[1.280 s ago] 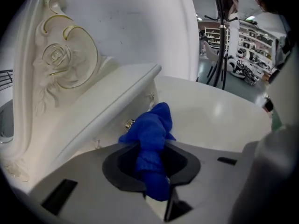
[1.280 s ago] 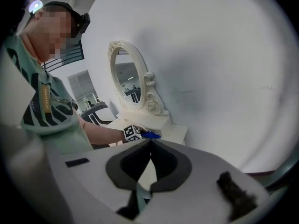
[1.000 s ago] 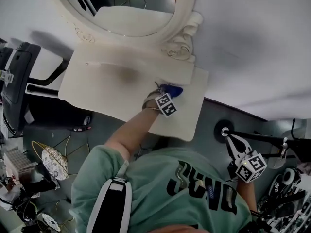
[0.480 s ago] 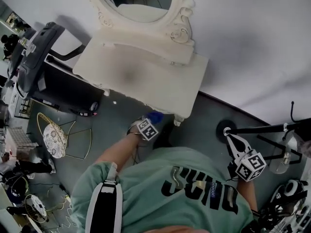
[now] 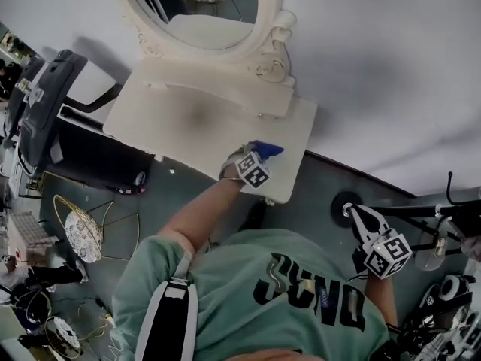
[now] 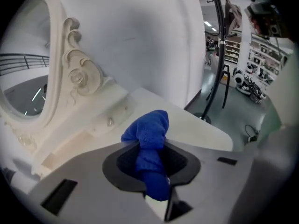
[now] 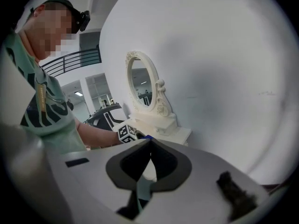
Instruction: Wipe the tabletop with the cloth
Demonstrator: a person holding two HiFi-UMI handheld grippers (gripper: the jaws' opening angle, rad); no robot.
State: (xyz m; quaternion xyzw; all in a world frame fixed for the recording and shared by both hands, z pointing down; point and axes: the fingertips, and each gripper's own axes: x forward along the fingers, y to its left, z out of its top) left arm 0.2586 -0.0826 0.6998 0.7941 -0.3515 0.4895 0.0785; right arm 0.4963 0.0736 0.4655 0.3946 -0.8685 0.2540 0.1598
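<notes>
Grey floor is surrounding a cream dressing-table surface (image 5: 150,126) set against a white wall. At far left a black padded machine (image 5: 37,111) is crowding the surface's left end, with a wire-framed stool (image 5: 84,235) below it, both clear of the wiping path.

An oval mirror in a carved cream frame (image 5: 274,43) is standing along the back edge, so strokes are having to stop short of its base. A darker patch (image 5: 199,115) is showing mid-surface; shadow or dirt, I cannot tell.

The left hand-held gripper (image 6: 152,148) is pinching a bunched blue cloth (image 6: 150,134) over the surface's right front part. Wiping looks under way, and the next stroke is calling for a leftward sweep toward that patch.

The right hand-held gripper (image 7: 149,146) is hanging over the floor, pressed together on nothing, beside a black stand base (image 5: 346,201).
</notes>
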